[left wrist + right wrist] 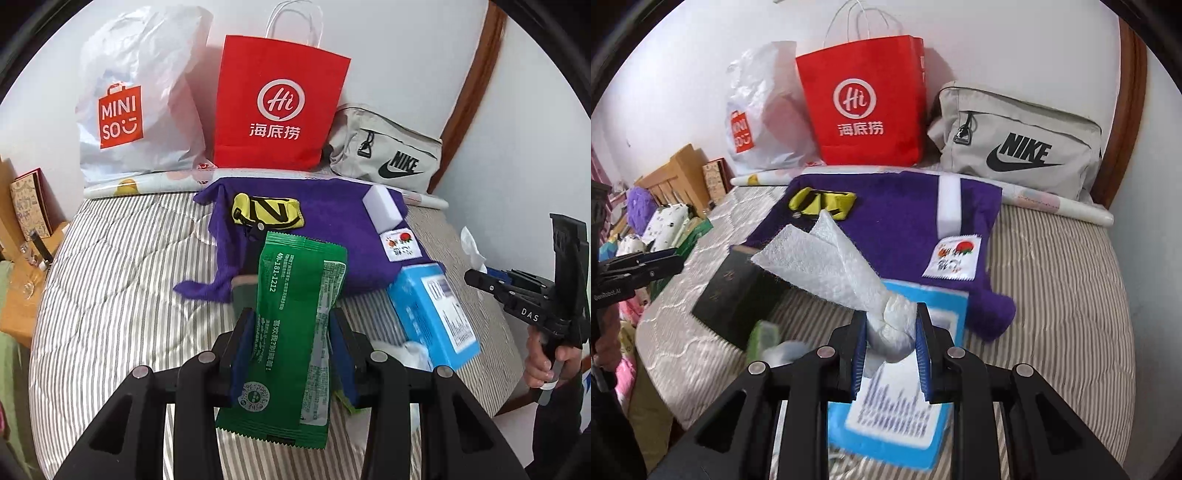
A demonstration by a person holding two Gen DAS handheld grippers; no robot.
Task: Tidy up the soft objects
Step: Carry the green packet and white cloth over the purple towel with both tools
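My left gripper (291, 339) is shut on a green wet-wipe packet (295, 332) and holds it above the striped bed (122, 280). My right gripper (891, 350) is shut on a white tissue (834, 266), bunched between the pads, above a blue tissue pack (897, 424). The right gripper also shows at the right edge of the left wrist view (476, 277). A purple towel (897, 229) lies ahead with a yellow pouch (823, 203), a white sponge block (949, 206) and a small sachet (953, 258) on it. A dark box (735, 291) lies left of the tissue.
A red paper bag (864, 103), a white Miniso bag (757, 114) and a grey Nike bag (1019, 147) stand along the wall. A rolled sheet (1056, 203) lies before them. Wooden furniture (679, 173) and clutter stand left of the bed.
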